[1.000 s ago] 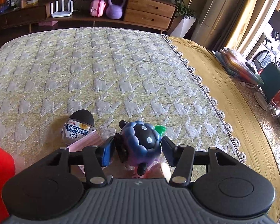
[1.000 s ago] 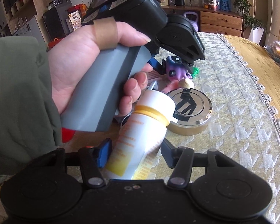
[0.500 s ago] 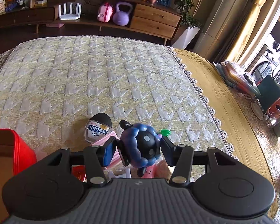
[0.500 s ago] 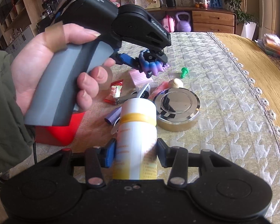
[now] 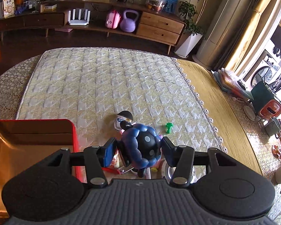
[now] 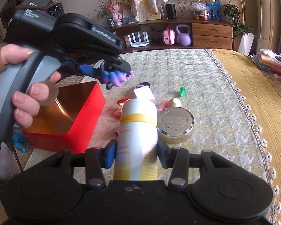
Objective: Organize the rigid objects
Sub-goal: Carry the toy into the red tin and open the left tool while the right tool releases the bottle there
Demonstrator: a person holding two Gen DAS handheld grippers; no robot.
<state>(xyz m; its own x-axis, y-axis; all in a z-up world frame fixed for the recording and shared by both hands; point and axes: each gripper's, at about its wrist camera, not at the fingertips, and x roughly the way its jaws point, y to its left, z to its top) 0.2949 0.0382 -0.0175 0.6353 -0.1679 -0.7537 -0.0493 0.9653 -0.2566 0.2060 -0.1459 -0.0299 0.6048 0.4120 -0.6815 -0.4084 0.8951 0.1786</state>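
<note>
A quilted tabletop (image 5: pixel 103 86) carries an open red tin (image 6: pixel 80 129). The right gripper (image 6: pixel 135 153) has its jaws clenched on a white and yellow bottle (image 6: pixel 137 131). The left gripper (image 5: pixel 138 150) grasps a blue and purple toy (image 5: pixel 142 146) in its jaws, raised beside the tin. 1 round metal tin (image 6: pixel 175 125) and 1 green pin (image 6: pixel 181 91) lie nearby.

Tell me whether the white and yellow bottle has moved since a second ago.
Yes. The white and yellow bottle, clamped in the right gripper, has lifted off the mat and tipped upright, measured against the round metal tin.
</note>
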